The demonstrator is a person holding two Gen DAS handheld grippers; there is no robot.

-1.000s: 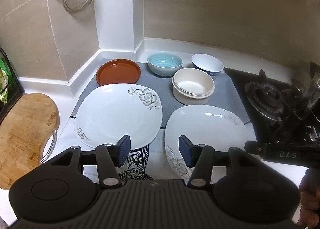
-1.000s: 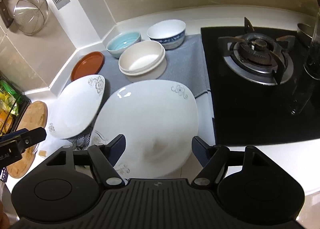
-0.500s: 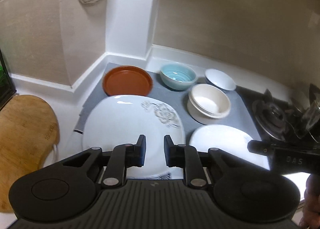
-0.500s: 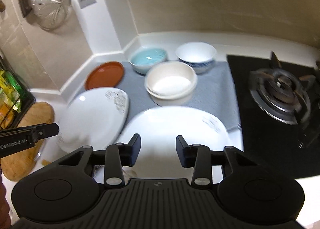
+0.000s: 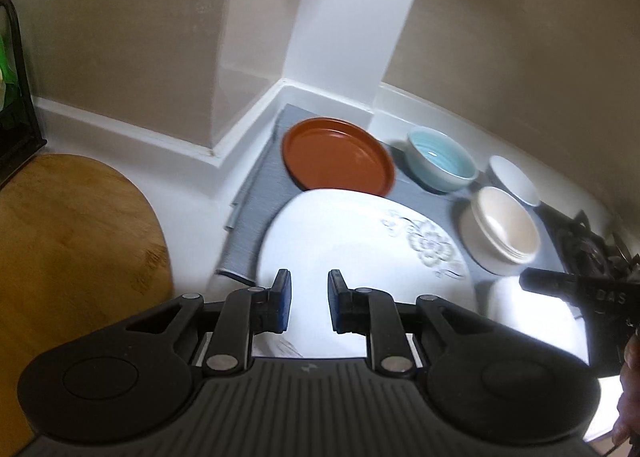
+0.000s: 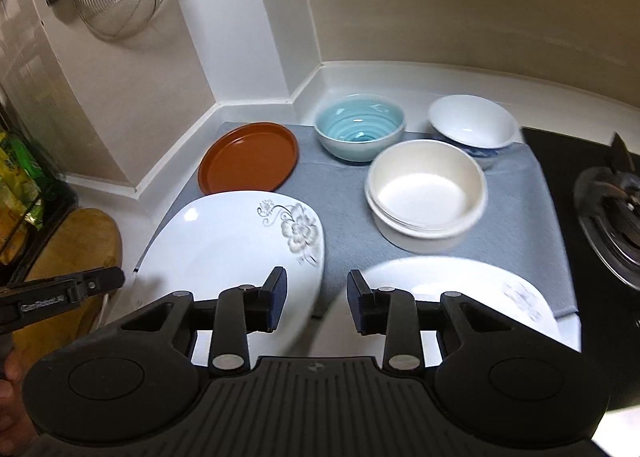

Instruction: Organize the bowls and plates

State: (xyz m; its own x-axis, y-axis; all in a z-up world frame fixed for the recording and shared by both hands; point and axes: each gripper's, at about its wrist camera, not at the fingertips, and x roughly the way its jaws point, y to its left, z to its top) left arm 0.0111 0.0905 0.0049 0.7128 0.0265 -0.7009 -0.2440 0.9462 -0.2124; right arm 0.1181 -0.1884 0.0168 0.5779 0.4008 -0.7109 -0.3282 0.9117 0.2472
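both grippers are narrowing over their plates: left gripper (image 5: 308, 303) and right gripper (image 6: 316, 303) are gaping slightly, gripping nothing yet.

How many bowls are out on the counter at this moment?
3, unless the cream one is a nested stack: a light blue ribbed bowl at the back, a white bowl with blue outside to its right, and a cream bowl in front.

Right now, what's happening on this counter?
A person holds a gripper in each hand over dishes on a grey mat. The left gripper hovers at the near edge of a white floral plate, the right gripper between both white plates. Neither grips anything. Bowls and the brown plate sit untouched.
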